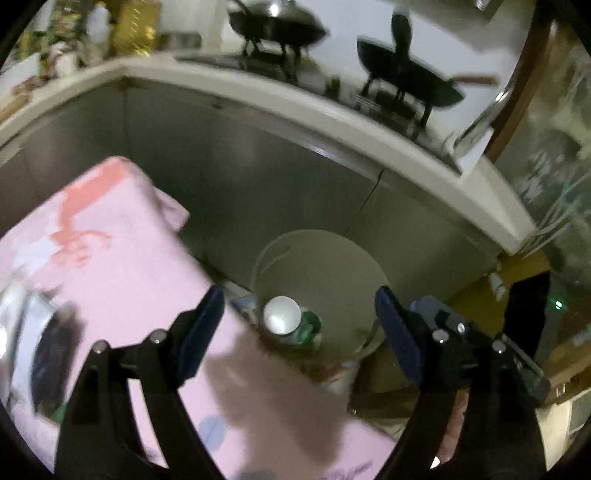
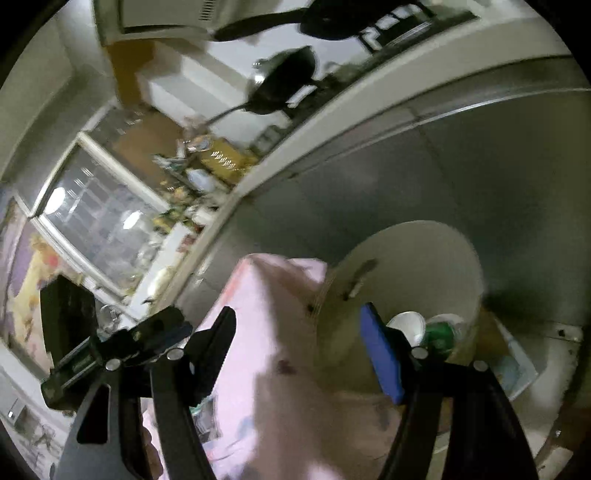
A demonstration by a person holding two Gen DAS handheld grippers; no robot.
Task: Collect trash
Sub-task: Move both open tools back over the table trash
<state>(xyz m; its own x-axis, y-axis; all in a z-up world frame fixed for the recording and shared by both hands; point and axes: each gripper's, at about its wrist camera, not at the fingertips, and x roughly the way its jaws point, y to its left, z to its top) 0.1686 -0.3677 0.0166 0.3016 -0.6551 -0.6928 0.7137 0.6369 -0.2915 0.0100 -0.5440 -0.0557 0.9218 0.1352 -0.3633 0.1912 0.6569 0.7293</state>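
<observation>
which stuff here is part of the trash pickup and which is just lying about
Part of the job:
- white bin
- white paper cup inside it
- green bottle inside it
- left gripper, open
- right gripper, open

Just lying about:
- pink tablecloth
- woks on the counter
- yellow packet

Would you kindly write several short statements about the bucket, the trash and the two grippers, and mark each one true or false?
1. A white cup lies inside the pale bucket. True.
2. The left gripper is clamped on the cup. False: its jaws stand open with nothing between them.
3. A green-labelled bottle sits in the bucket beside the cup. True.
4. The right gripper holds a piece of trash. False: it is open and holds nothing.
5. The table cover is blue. False: it is pink.
</observation>
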